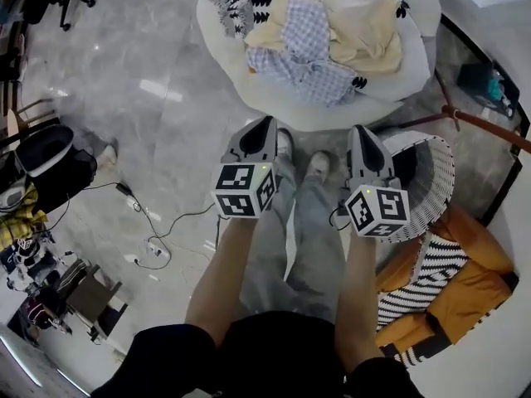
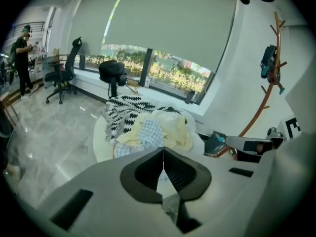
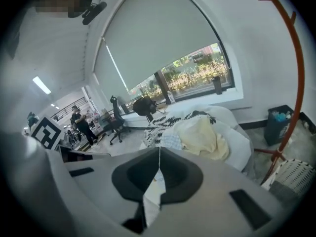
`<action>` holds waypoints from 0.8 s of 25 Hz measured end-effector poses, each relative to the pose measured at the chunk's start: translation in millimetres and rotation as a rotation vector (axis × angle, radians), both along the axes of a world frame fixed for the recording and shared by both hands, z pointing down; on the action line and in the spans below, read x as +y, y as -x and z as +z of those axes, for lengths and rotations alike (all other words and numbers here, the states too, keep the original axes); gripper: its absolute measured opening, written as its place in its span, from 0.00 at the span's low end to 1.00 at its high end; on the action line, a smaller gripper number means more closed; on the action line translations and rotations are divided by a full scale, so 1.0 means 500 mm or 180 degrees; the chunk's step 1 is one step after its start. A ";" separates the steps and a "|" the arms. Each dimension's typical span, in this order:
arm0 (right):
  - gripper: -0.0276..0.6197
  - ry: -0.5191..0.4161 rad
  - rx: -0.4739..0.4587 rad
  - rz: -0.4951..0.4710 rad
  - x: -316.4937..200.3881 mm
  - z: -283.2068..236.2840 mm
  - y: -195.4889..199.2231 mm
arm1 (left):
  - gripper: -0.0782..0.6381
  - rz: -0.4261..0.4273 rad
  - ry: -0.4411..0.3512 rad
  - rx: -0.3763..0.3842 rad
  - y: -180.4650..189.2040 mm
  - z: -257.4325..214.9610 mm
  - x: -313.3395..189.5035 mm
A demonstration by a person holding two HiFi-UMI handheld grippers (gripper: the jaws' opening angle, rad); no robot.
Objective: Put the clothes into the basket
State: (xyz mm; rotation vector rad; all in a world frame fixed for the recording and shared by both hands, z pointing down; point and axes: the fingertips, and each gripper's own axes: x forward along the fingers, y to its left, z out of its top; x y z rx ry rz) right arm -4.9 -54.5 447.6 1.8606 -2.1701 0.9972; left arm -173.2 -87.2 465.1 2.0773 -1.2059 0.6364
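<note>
Left tool (image 1: 266, 123) and right tool (image 1: 359, 131) hovered mid-frame, both pinched together and empty, clothes (image 1: 319, 40) heaped top-centre, basket (image 1: 440, 172) at right, so best spread the jaws before reaching in.

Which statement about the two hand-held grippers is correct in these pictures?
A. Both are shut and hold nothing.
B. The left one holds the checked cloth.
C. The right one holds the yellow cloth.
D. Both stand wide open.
A: in each gripper view the jaws meet with nothing between them, and the left hand-held gripper and the right hand-held gripper are apart from the clothes piled on the round white seat.
</note>
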 end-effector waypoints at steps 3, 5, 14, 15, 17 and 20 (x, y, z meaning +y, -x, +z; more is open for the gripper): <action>0.06 0.0135 0.0078 -0.0104 -0.010 0.075 0.022 | 0.12 -0.0002 0.0137 0.0018 0.016 0.086 -0.008; 0.06 0.0198 0.0156 -0.0174 -0.019 0.121 0.038 | 0.12 0.0004 0.0177 0.0038 0.023 0.139 -0.020; 0.06 0.0483 0.0488 -0.0536 -0.093 0.327 0.124 | 0.12 -0.0105 0.0372 0.0073 0.063 0.375 -0.105; 0.06 0.0505 0.0512 -0.0589 -0.107 0.346 0.135 | 0.12 -0.0081 0.0368 0.0057 0.068 0.395 -0.118; 0.07 0.0516 0.0545 -0.0706 -0.141 0.380 0.156 | 0.12 -0.0031 0.0372 0.0028 0.079 0.433 -0.146; 0.24 0.0601 0.0623 -0.0887 -0.185 0.431 0.182 | 0.23 0.0031 0.0483 0.0009 0.097 0.489 -0.177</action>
